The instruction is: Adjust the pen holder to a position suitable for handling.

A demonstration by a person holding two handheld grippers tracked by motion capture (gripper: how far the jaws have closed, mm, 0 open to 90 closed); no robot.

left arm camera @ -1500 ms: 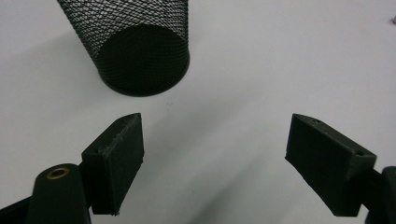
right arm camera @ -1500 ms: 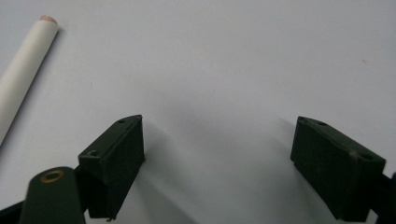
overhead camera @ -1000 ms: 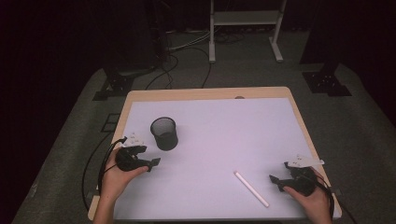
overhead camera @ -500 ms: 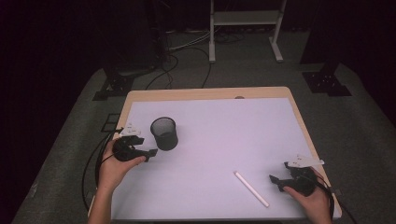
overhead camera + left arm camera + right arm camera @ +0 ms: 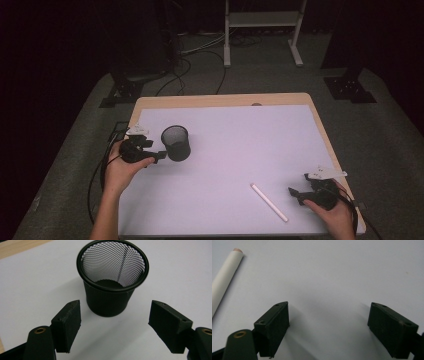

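Straight ahead of the left gripper [image 5: 113, 322], whose jaws stand wide apart with nothing between them, sits a black mesh cup [image 5: 113, 277]. It stands upright and empty on the white table [image 5: 235, 145], just beyond the jaw tips and centred on the gap, which looks wider than the cup's base. From the high view that gripper [image 5: 155, 156] is on the left side of the table, just beside the cup [image 5: 176, 142], pointing at it from the person's left. Judging from this, a short push forward would bring the jaws around the cup's lower wall.

Over on the right, the right gripper [image 5: 328, 325] is also spread open and empty, resting low over bare table. A white stick [image 5: 224, 277] lies off to its left, beyond the jaws rather than between them. In the high view the stick [image 5: 269, 202] runs diagonally, its far end toward the table's middle and its near end toward the front edge, near the right gripper [image 5: 296, 194]. That hand is plainly the nearer one to it.
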